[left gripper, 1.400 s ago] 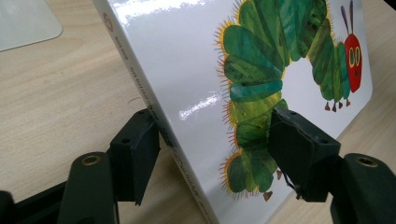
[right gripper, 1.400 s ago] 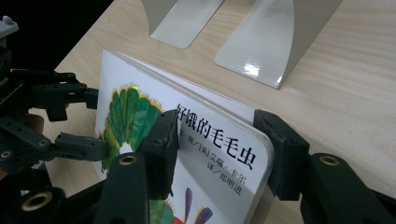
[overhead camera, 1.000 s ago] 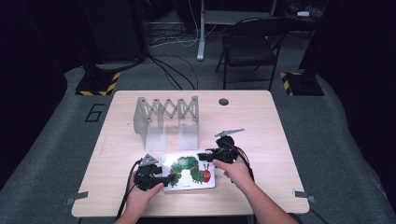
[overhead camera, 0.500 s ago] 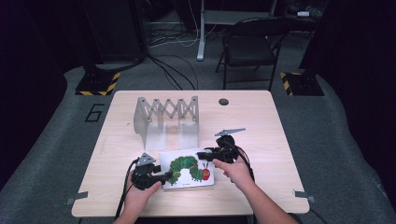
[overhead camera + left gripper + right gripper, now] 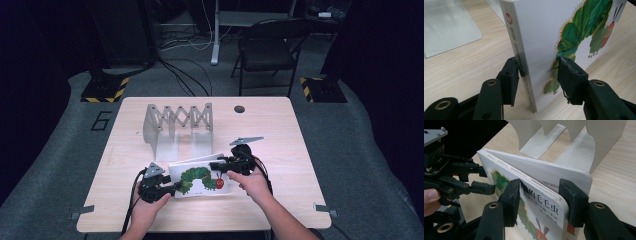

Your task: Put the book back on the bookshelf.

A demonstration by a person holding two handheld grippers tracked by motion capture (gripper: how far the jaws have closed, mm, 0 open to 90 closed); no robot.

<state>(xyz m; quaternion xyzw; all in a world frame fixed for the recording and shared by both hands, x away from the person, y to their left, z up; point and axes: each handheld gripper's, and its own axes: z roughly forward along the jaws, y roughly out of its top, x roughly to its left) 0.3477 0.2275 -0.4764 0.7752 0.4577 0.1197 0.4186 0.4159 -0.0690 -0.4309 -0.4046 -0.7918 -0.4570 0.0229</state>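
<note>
A white board book (image 5: pixel 200 179) with a green caterpillar on its cover stands tilted on the near middle of the wooden table (image 5: pixel 290 135). My left gripper (image 5: pixel 174 189) is shut on the book's lower left corner by the spine. In the left gripper view the book (image 5: pixel 541 32) rises between the two pads, and the left gripper (image 5: pixel 540 75) presses on the spine and cover. My right gripper (image 5: pixel 215 165) is shut on the book's upper right edge. In the right gripper view the book (image 5: pixel 539 202) has its pages fanned slightly inside the right gripper (image 5: pixel 541 195).
A grey metal accordion book rack (image 5: pixel 177 125) stands just behind the book, its base plates (image 5: pixel 446 25) and uprights (image 5: pixel 584 142) close by. A round cable hole (image 5: pixel 239 109) is at the table's far edge. A folding chair (image 5: pixel 270 50) stands beyond the table.
The book has tipped up from nearly flat to a steeper tilt, its far edge rising. Both grippers have stayed shut on it, shifting only slightly.
</note>
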